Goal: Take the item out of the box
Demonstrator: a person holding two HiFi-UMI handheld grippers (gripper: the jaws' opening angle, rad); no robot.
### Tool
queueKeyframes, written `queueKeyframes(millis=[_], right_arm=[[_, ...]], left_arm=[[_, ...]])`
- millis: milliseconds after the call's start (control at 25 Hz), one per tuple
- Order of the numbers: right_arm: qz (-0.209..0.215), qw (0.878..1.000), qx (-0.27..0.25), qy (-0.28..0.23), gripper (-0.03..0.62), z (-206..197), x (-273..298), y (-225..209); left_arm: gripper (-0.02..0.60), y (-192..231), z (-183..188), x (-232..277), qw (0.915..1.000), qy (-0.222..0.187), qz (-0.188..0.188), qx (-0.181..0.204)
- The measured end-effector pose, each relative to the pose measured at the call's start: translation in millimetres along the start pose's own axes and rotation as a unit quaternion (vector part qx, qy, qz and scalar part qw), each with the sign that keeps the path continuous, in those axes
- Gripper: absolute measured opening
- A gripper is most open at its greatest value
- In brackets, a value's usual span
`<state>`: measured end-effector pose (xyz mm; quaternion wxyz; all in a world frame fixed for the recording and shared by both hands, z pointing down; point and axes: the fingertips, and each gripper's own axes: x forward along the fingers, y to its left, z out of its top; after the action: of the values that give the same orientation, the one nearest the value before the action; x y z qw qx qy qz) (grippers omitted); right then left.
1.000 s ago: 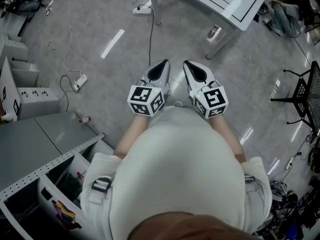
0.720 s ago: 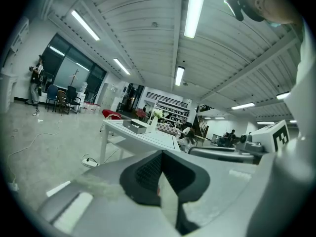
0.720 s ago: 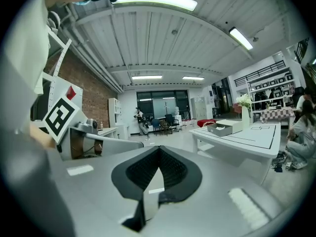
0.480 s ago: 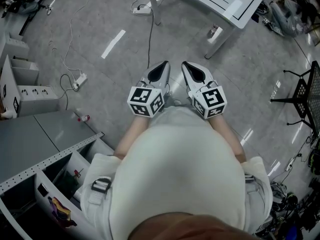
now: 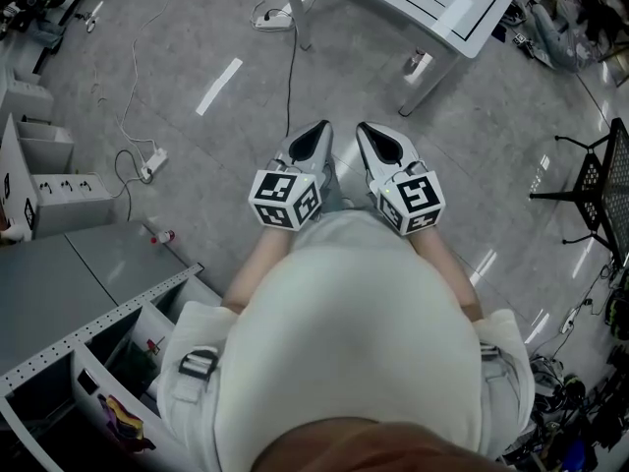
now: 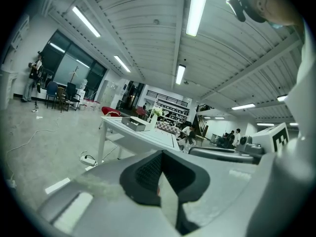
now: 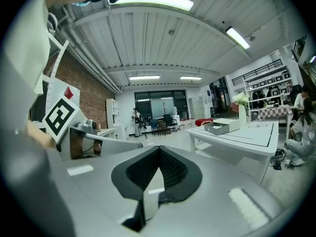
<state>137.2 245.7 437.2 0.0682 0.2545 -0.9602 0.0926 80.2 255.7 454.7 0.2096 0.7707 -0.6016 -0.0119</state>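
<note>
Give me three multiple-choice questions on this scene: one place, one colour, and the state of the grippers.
1. Where is the box? A) on the floor B) on the white table C) on a shelf
2. What colour is the mesh chair? A) red B) white C) black
3. How do the jaws of the left gripper and right gripper stand? A) shut, empty B) wide open C) shut on a cable
Answers: 1 B, it sits on the tabletop; 2 C, frame and mesh are black; 3 A, their tips meet with nothing between.

left tongs (image 5: 316, 132) just beside right tongs (image 5: 372, 134), over grey floor (image 5: 197, 165), white table (image 5: 462, 13) beyond
</note>
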Motion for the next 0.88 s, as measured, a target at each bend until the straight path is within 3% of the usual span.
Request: queueKeyframes(millis=[880], right_arm=[[-0.015,1.0,0.001,0.003,-0.006,26.6,110.7,-70.0]], left_arm=[[0.0,87.8,50.2,94.8,0.9998,0.008,-0.009,-0.013]])
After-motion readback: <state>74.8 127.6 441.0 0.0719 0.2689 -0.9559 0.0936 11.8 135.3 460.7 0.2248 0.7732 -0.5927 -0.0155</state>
